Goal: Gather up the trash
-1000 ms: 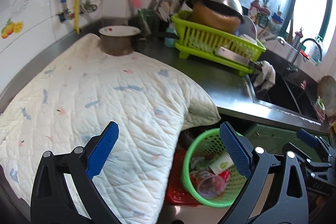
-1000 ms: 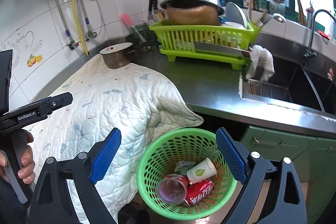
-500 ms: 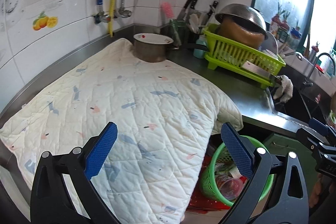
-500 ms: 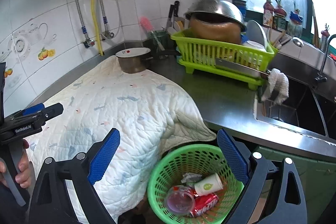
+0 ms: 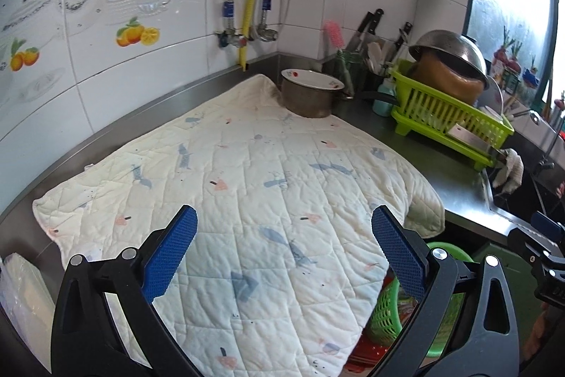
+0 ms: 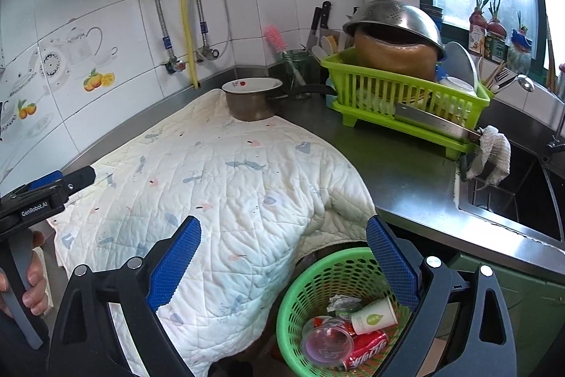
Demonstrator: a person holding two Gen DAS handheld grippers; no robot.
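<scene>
your left gripper (image 5: 282,249) and right gripper (image 6: 282,257): both raised off green basket (image 6: 303,285), jaws wide, empty; trash binned, task near done.

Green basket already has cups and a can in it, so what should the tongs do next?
Probably stay open and draw back: both the left tongs and right tongs are empty, the green basket holds the paper cup and red can, and no loose trash shows on the quilt.

left tongs (image 5: 284,257) spread wide, holding nothing, right tongs (image 6: 284,265) likewise (blue pads apart), both pointing forward
</scene>
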